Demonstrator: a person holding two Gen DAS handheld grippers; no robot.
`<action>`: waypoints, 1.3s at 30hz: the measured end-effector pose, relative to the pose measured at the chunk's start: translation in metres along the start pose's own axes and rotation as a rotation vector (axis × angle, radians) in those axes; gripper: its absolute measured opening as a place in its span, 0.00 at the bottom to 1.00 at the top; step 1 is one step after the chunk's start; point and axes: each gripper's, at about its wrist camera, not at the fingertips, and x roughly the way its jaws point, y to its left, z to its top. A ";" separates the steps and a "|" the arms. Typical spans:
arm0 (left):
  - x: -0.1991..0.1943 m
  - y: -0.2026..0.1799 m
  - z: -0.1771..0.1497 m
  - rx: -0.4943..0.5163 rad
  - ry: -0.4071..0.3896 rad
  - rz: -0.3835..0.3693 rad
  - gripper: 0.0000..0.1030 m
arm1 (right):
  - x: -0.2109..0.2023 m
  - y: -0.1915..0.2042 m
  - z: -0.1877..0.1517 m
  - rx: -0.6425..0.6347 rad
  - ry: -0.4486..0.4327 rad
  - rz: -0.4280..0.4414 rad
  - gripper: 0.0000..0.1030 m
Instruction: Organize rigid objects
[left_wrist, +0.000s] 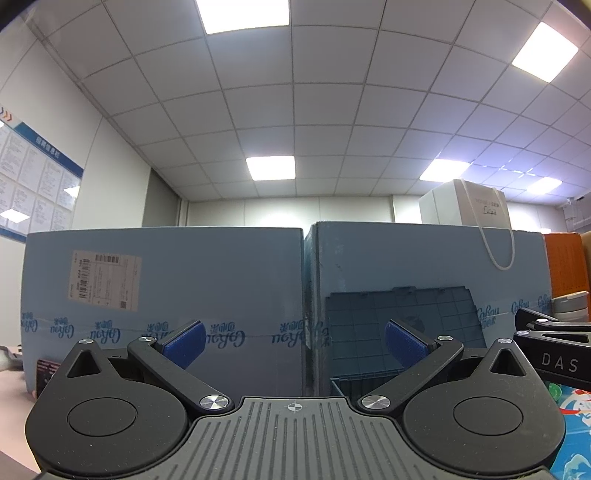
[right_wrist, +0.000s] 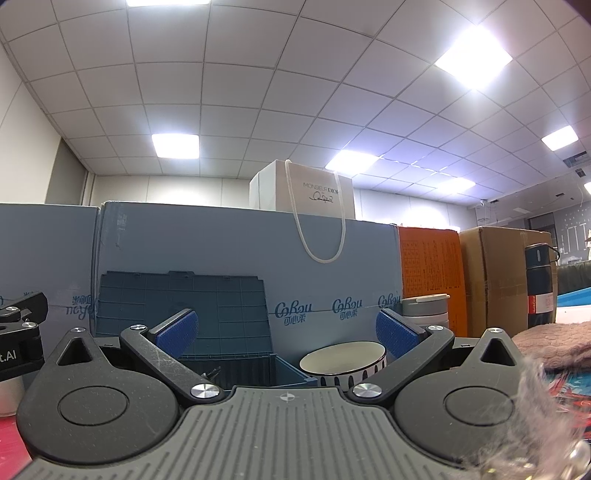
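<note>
A: Left tongs? Status?

B: Spread wide, nothing btwn the blue pads. Held low and level, facing two big blue cartons that stand side by side like a wall.

A: Right tongs?

B: Same: spread apart, nothing pinched. Both sets sit next to each other; each one's black frame pokes into the edge of the other's view.

A: Where's the stuff to sort?

B: Dark teal bin straight ahead, its lid flipped up and leaning back against the right-hand carton. Just beside the bin, on its right, a round bowl, cream inside, dark marks around the outer wall. It sits btwn the right tongs' pads as seen from that cam, but farther out, not touched.

A: Anything else nearby?

B: Grey lidded container behind the bowl, in front of an orange box. Brown cardboard box next to that, w/ a dark flask upright in front of it. Pinkish knit cloth on the far right. White paper bag w/ rope handles on top of the blue carton. Can't tell what's inside the bin.
</note>
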 end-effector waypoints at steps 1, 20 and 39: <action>0.000 0.000 0.000 0.000 0.000 0.000 1.00 | 0.000 0.000 0.000 -0.001 0.000 0.000 1.00; 0.002 0.001 0.000 -0.006 0.009 0.005 1.00 | 0.000 0.000 0.000 0.005 0.003 0.005 1.00; 0.004 0.002 -0.001 -0.015 0.022 -0.002 1.00 | 0.002 -0.001 0.000 0.006 0.015 0.018 1.00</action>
